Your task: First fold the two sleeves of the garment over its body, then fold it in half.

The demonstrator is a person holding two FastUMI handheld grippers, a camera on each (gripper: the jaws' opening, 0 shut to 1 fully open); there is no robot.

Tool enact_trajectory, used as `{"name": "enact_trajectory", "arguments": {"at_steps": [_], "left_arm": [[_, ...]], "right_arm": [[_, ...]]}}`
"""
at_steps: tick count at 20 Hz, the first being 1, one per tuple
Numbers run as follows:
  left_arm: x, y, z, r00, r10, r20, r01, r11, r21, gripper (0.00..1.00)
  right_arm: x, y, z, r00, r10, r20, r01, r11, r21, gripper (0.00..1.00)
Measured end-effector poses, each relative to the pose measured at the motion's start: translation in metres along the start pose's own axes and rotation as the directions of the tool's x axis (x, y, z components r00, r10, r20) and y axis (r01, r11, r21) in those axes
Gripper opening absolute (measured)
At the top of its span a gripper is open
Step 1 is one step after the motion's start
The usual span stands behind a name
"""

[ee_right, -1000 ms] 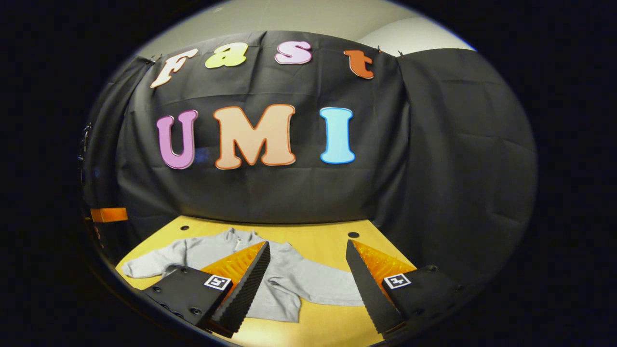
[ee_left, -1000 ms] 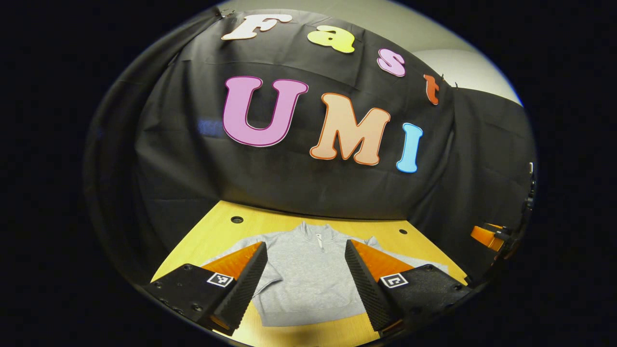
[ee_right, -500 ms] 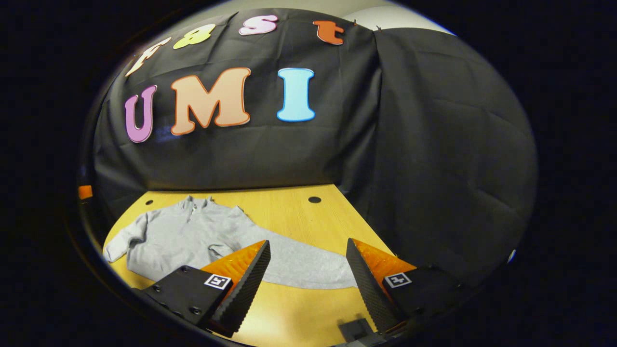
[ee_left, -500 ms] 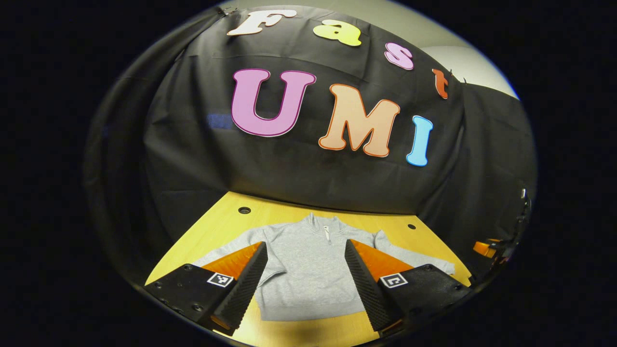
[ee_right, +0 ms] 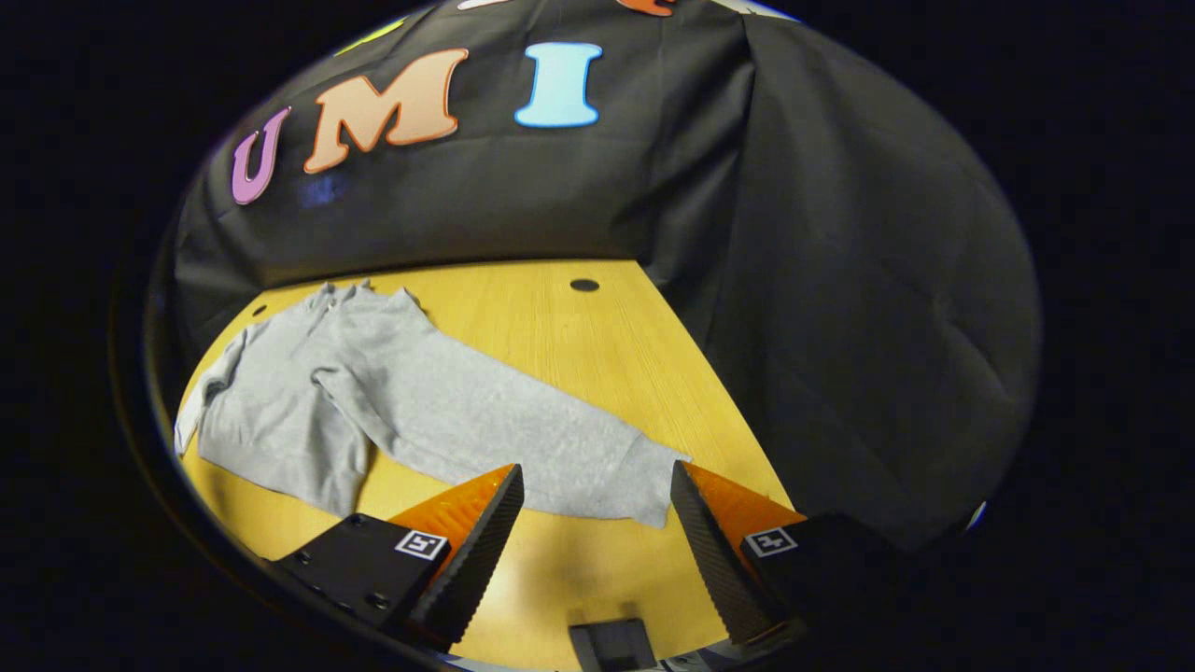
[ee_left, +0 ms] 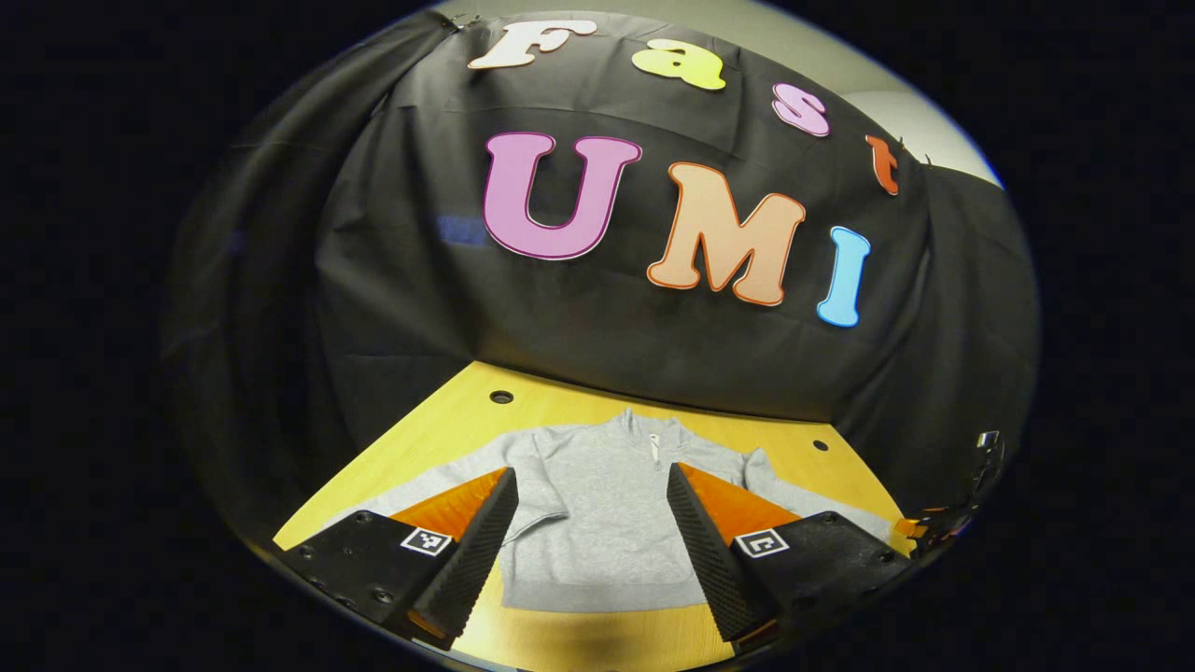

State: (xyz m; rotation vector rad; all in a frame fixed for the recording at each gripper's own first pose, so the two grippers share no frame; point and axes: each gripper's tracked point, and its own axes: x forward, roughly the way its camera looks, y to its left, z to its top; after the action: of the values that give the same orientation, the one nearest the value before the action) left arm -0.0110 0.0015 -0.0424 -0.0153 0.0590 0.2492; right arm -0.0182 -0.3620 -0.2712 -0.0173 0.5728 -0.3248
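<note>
Your left gripper [ee_left: 592, 523] has its fingers spread wide with nothing between them, and it looks straight up the grey sweater [ee_left: 597, 509], which lies flat on the wooden table [ee_left: 439, 439] with its hem nearest you and its zip collar [ee_left: 651, 437] toward the black cloth wall [ee_left: 579, 345]. From here you see the whole body of the sweater framed between the two fingers, with one sleeve running out to each side behind them. Your right gripper [ee_right: 596, 523] is also spread open and empty, and its view gives you what the other cannot: the sweater [ee_right: 308, 392] seen from the side, its near sleeve [ee_right: 495, 429] stretched in a long diagonal across the table [ee_right: 597, 355]. The sleeve's cuff [ee_right: 653, 481] lies between the fingers, just beyond their tips and closer to the right-hand one; whether it touches that finger cannot be told. A round hole [ee_right: 584, 285] in the table sits beyond the sleeve, near the cloth wall [ee_right: 822, 280]. A small dark block [ee_right: 611, 644] sits at the table's near edge, below the cuff.
</note>
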Motion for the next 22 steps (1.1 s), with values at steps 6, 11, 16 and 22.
{"name": "enact_trajectory", "arguments": {"at_steps": [6, 11, 16, 22], "left_arm": [[-0.004, -0.005, -0.012, 0.999, 0.044, -0.02, -0.044, 0.999, 0.003, 0.94], [-0.007, -0.014, -0.018, 0.997, 0.066, -0.028, -0.066, 0.998, 0.004, 0.94], [-0.005, -0.019, -0.016, 0.996, 0.082, -0.026, -0.081, 0.997, 0.011, 0.94], [0.004, -0.03, -0.017, 0.997, 0.067, -0.042, -0.066, 0.997, 0.027, 0.94]], "right_arm": [[0.046, -0.015, -0.023, 0.995, 0.035, -0.096, -0.033, 0.999, 0.021, 1.0], [0.072, -0.024, -0.036, 0.985, 0.047, -0.168, -0.045, 0.999, 0.015, 1.0], [0.079, -0.019, -0.045, 0.972, 0.101, -0.212, -0.087, 0.993, 0.075, 0.87], [0.075, -0.007, -0.044, 0.969, 0.118, -0.216, -0.097, 0.989, 0.108, 0.32]]}}
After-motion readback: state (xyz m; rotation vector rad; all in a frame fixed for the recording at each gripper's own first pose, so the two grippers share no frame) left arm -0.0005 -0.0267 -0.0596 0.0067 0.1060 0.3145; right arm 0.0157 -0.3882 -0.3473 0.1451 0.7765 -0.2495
